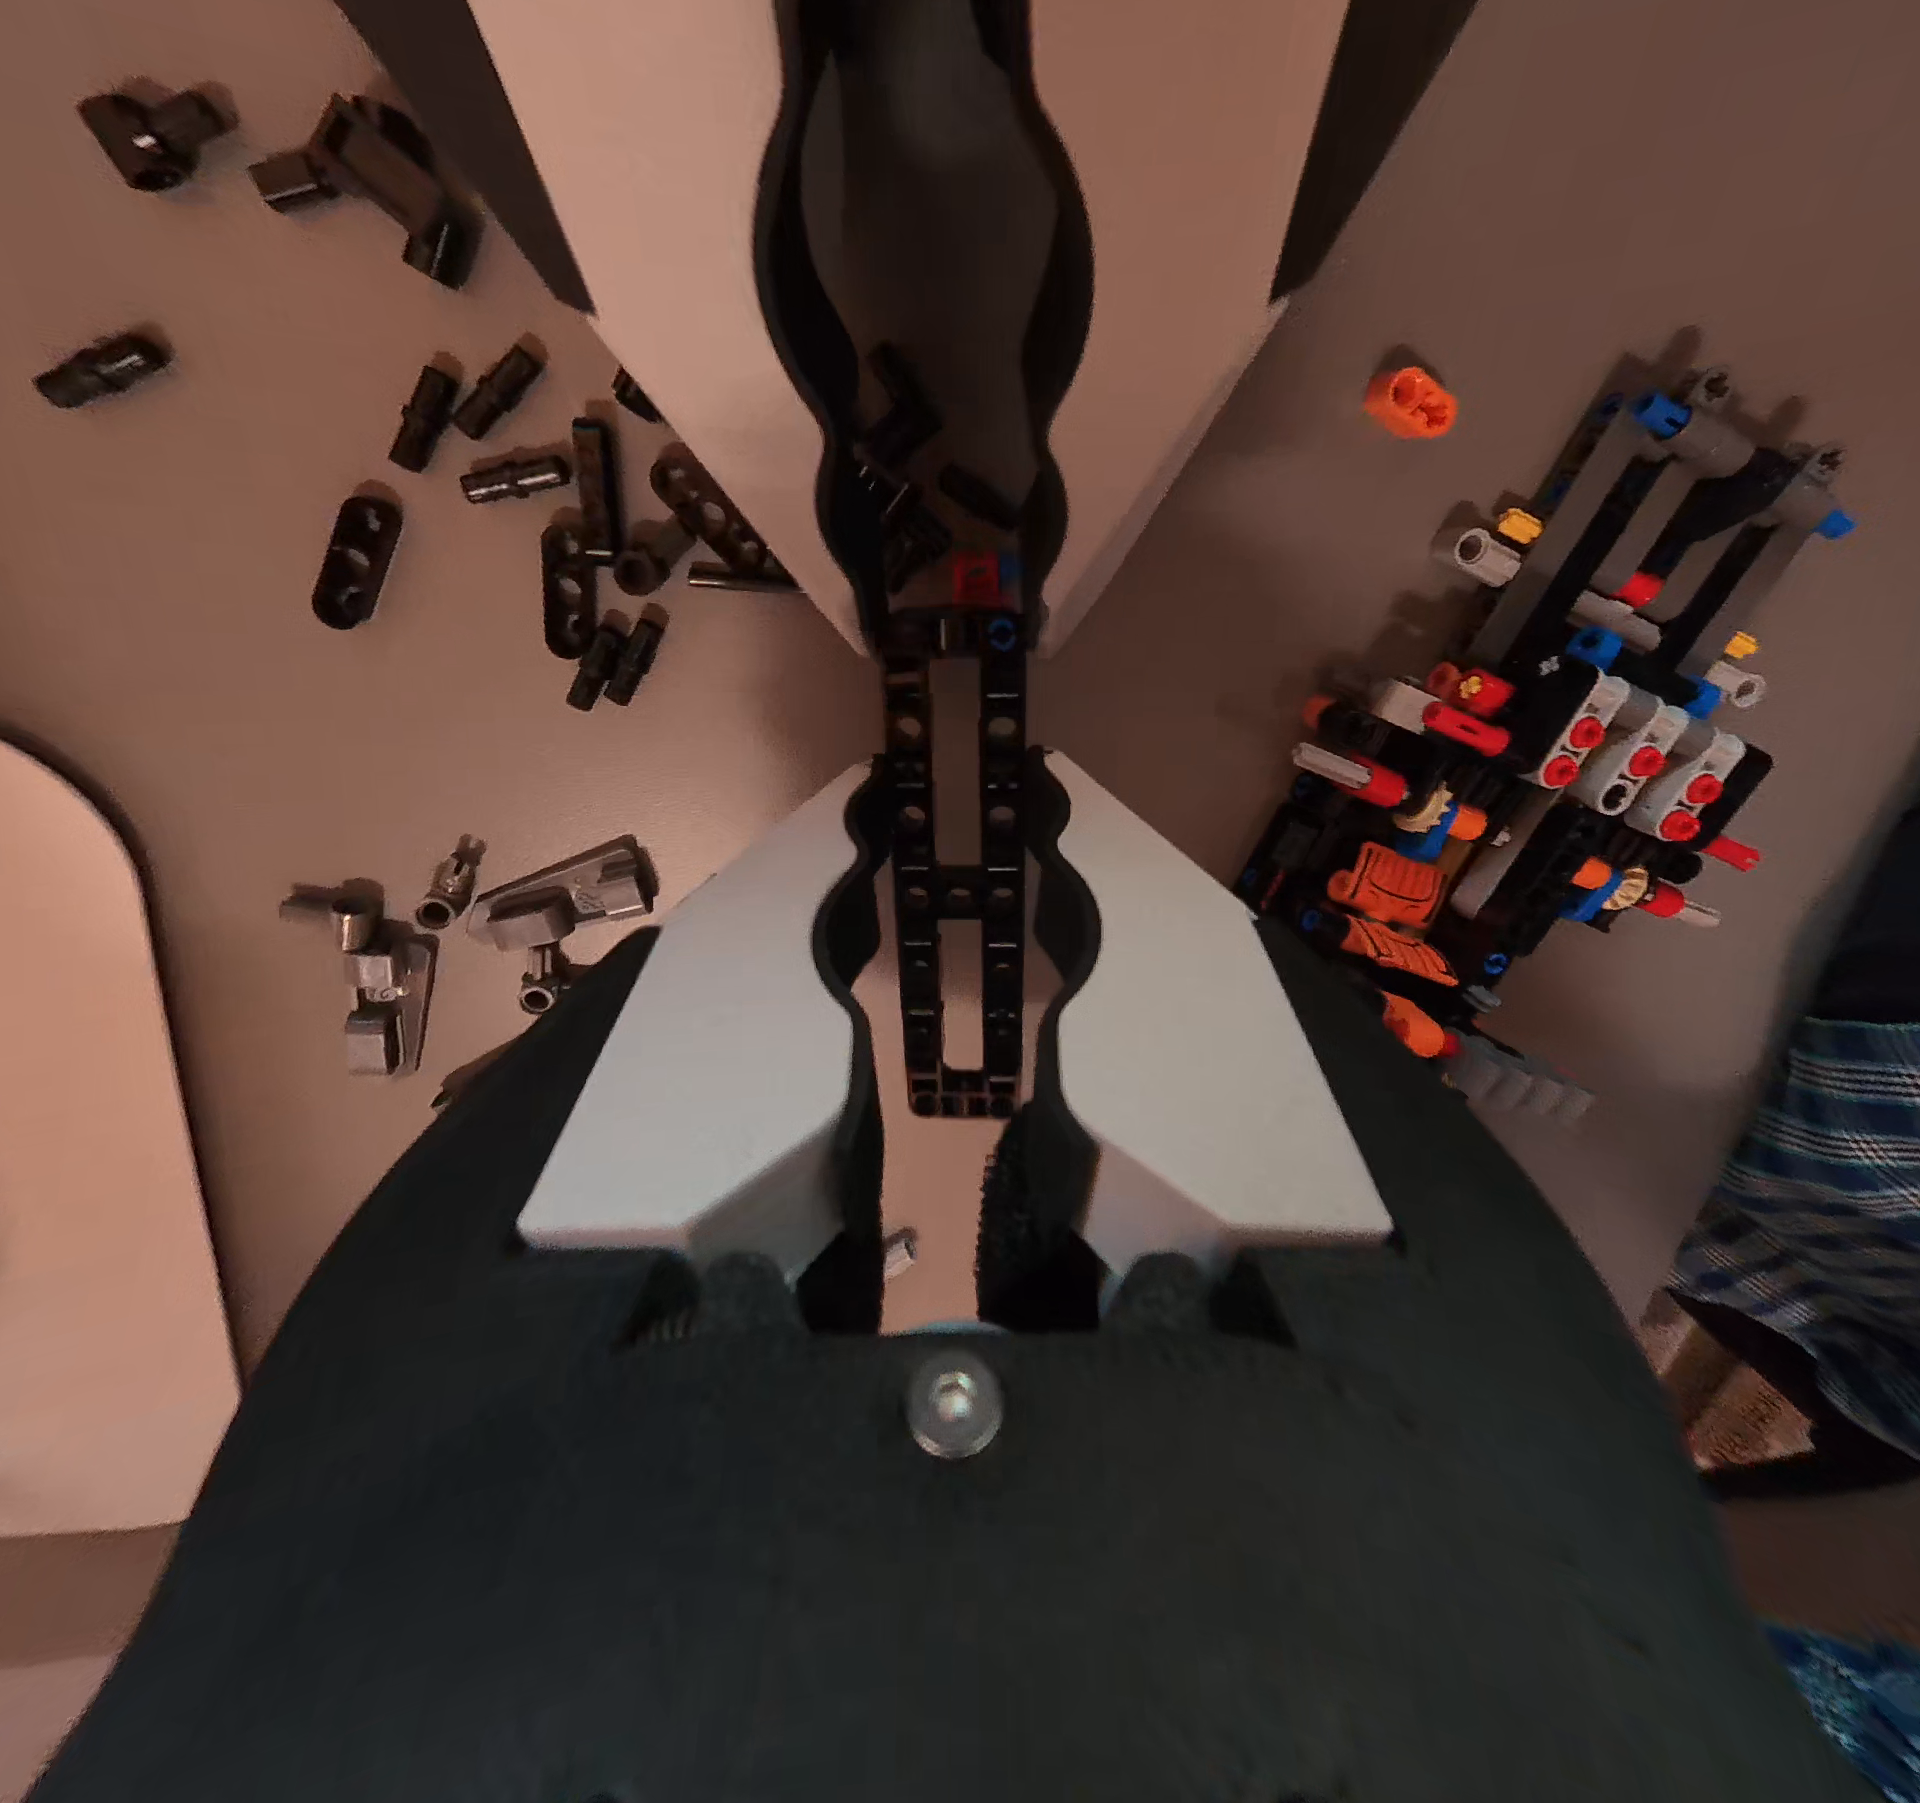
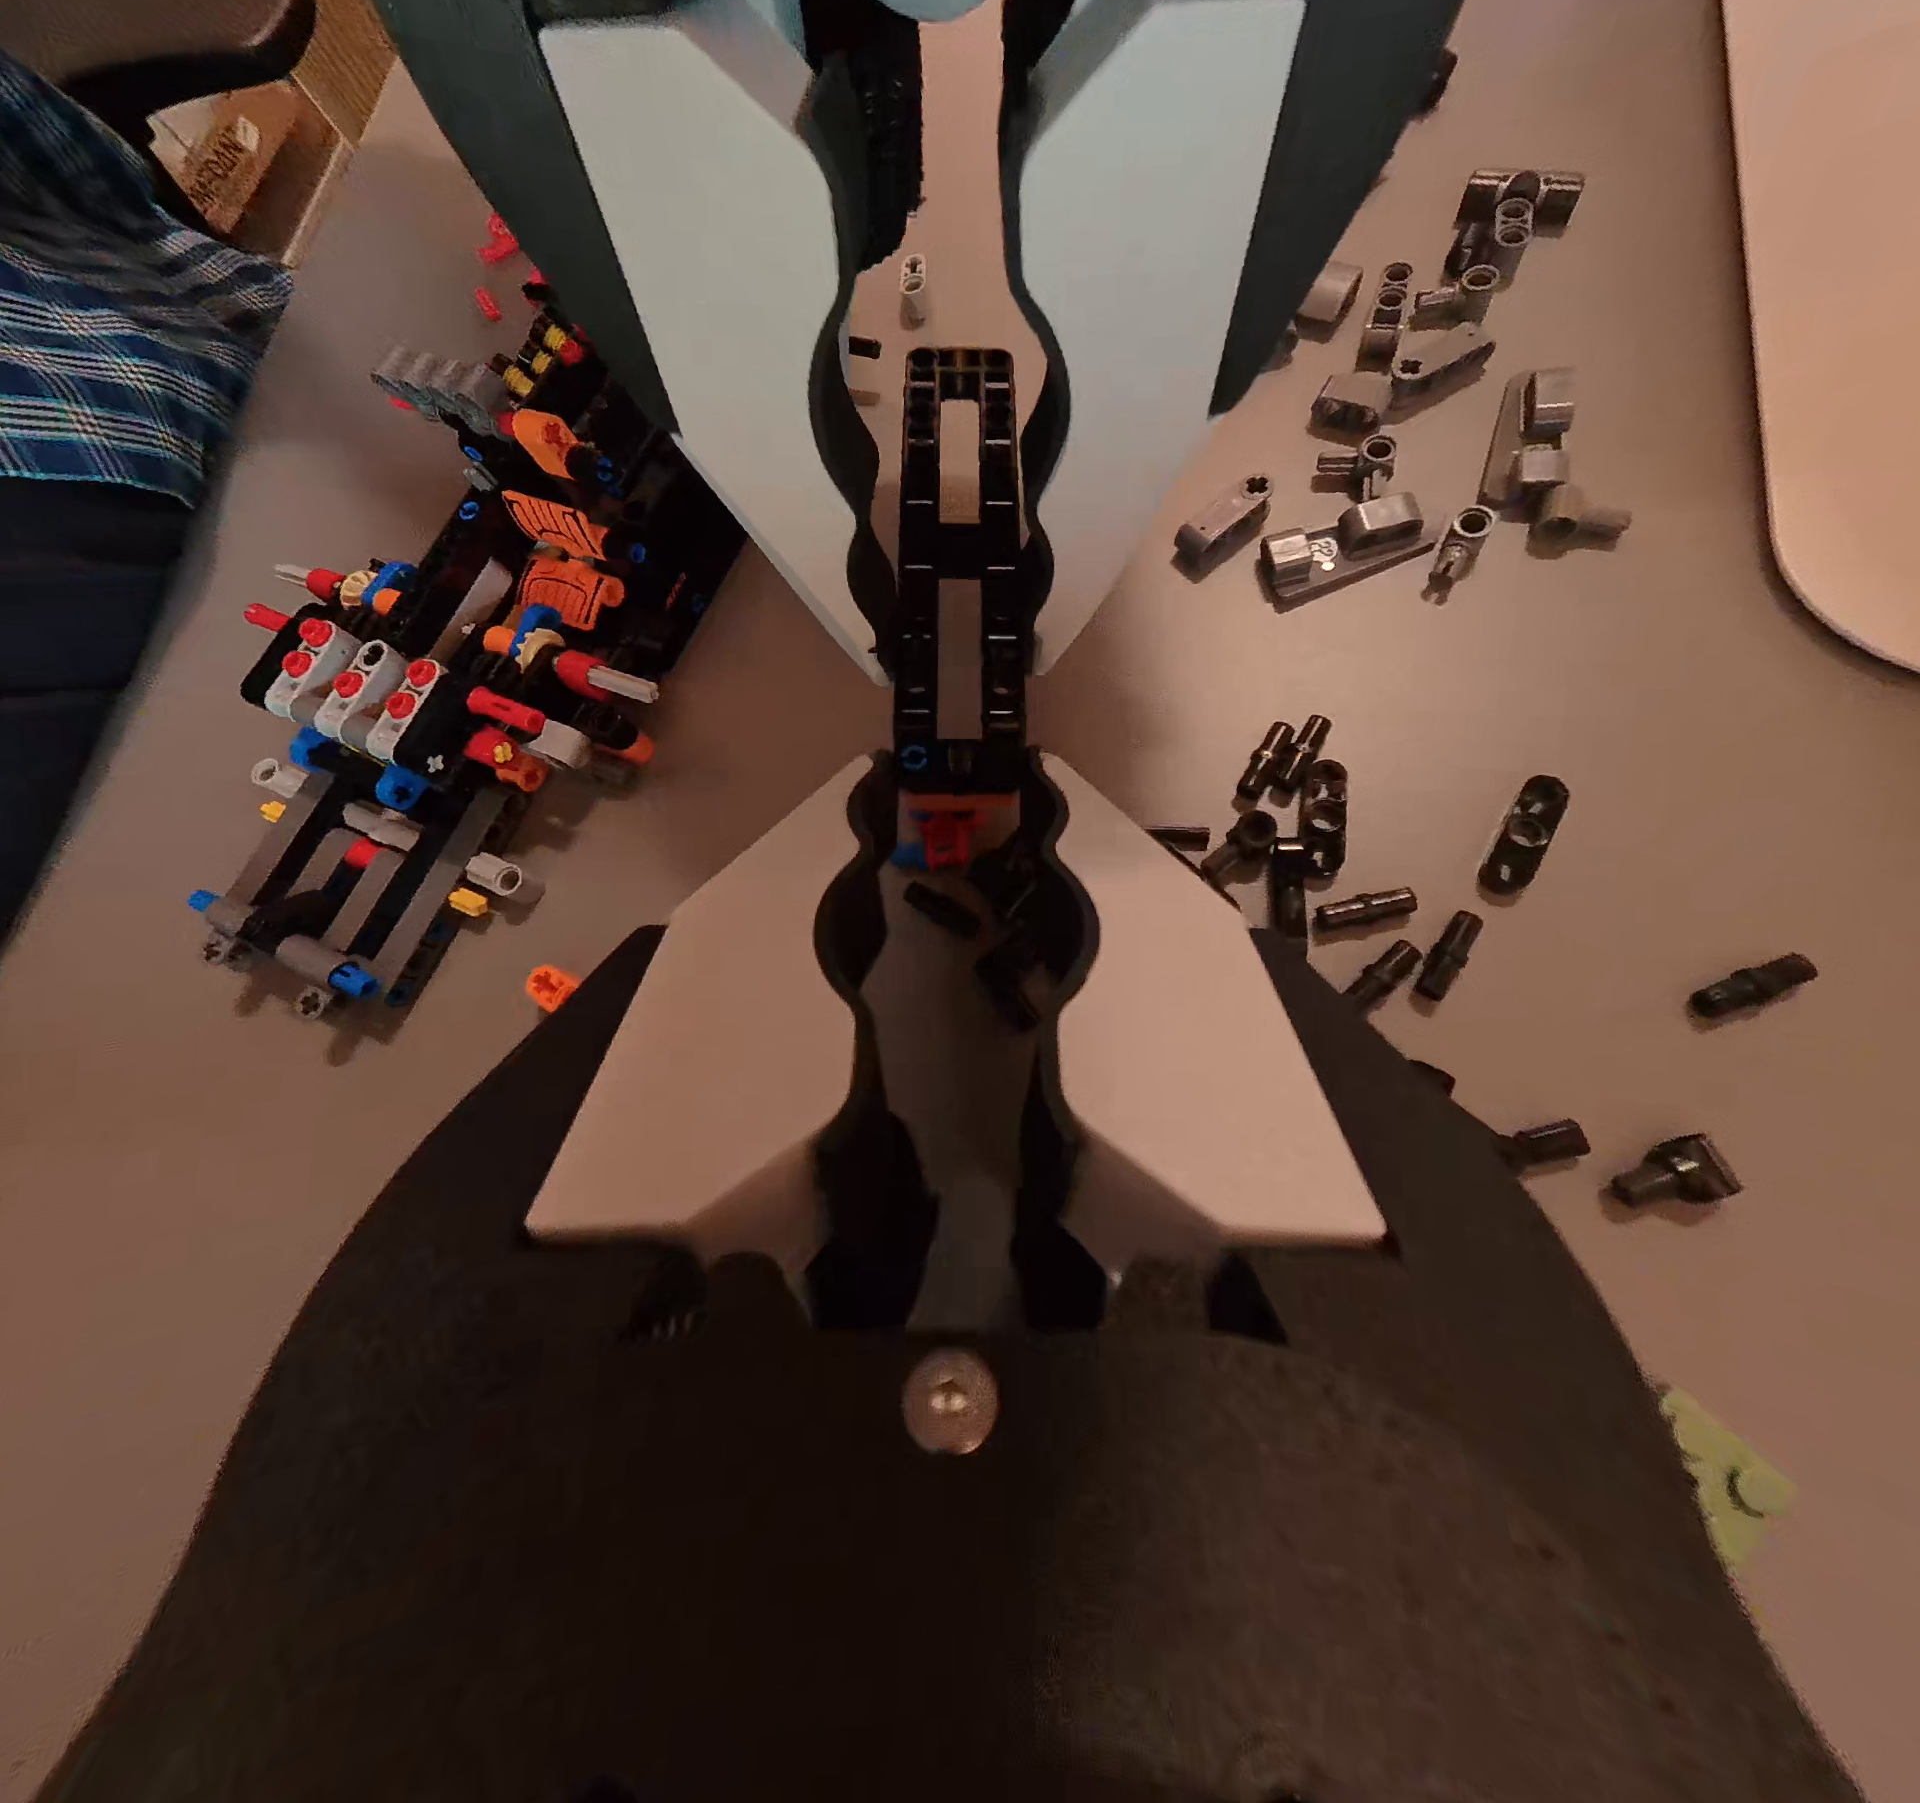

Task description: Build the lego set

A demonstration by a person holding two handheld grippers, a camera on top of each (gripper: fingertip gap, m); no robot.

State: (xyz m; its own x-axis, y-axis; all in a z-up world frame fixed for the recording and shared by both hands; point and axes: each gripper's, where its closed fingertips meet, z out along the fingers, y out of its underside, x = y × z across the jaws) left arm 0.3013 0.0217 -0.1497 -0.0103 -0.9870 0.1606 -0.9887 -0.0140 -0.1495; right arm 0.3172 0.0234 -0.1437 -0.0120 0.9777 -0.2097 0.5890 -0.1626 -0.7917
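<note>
A long black Technic frame (image 1: 914,922) is held between both grippers above the table. My left gripper (image 1: 956,766) is shut on one half of it. My right gripper (image 2: 956,766) faces it and is shut on the other end, where small red and blue pieces (image 2: 945,828) are fitted. The frame also shows in the right wrist view (image 2: 914,506), with the left gripper (image 2: 961,673) on it. The right gripper (image 1: 956,647) shows at the top of the left wrist view. A partly built black, grey, orange and red model (image 1: 1538,745) (image 2: 436,693) lies on the table beside them.
Loose black pins and connectors (image 1: 582,527) (image 2: 1330,860) and grey pieces (image 1: 468,932) (image 2: 1434,465) are scattered on the table. A single orange piece (image 1: 1410,400) (image 2: 551,986) lies near the model. A white rounded board (image 1: 62,1130) (image 2: 1829,299) lies at the table's side. A person's plaid sleeve (image 2: 104,299) is beside the model. Only a small space, under 4 cm, lies between the two pairs of fingers.
</note>
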